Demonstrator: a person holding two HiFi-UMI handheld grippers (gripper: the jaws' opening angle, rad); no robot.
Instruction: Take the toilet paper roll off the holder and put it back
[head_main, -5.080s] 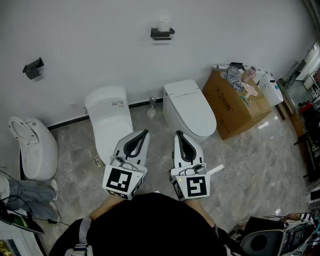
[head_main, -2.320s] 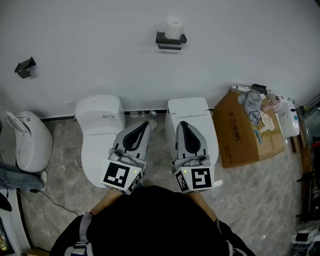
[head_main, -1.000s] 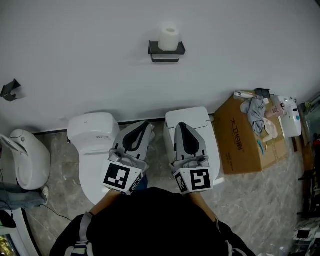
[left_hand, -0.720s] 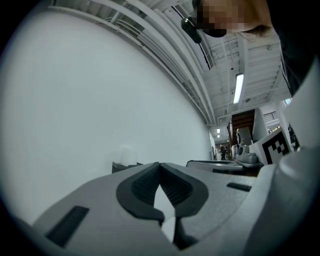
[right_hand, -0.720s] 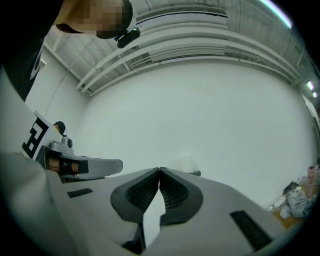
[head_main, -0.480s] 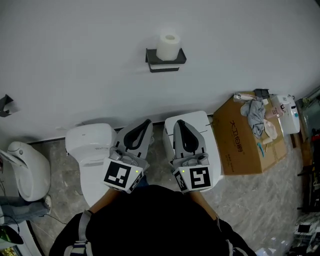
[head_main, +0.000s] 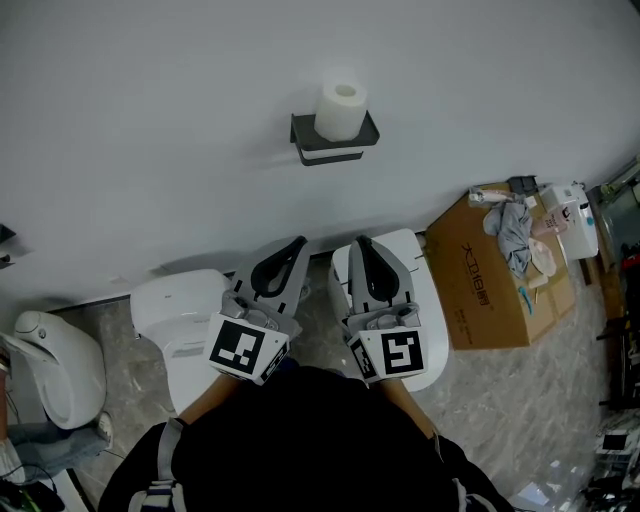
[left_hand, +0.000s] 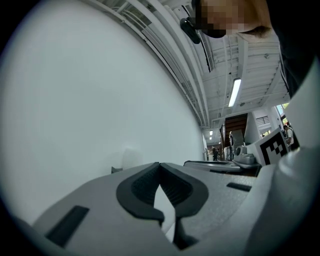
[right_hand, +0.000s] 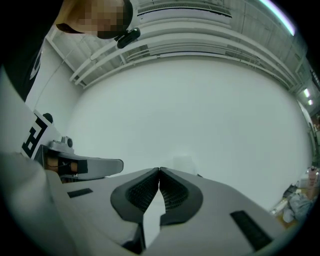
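- A roll (head_main: 341, 110) stands upright on the black holder (head_main: 335, 148), which is fixed to a white wall (head_main: 150, 120). The task's 1st step, taking the roll off, is not yet done.
- The left tool (head_main: 297, 241) and right tool (head_main: 360, 241) hang side by side below the holder, well apart from it. Both point toward the wall.
- Each tool's own view shows its jaws closed, tips together, with nothing between them.
- 2 toilets sit below the holder: 1 (head_main: 185, 310) down and to the left, the other (head_main: 428, 300) just under the right tool. A cardboard box (head_main: 490, 285) lies to the holder's lower right.
- The step in hand looks like the approach. The next move calls for raising 1 tool to the holder and opening its jaws wide enough to span the roll. The tool should then close gently on the soft paper and lift the roll clear of the holder.
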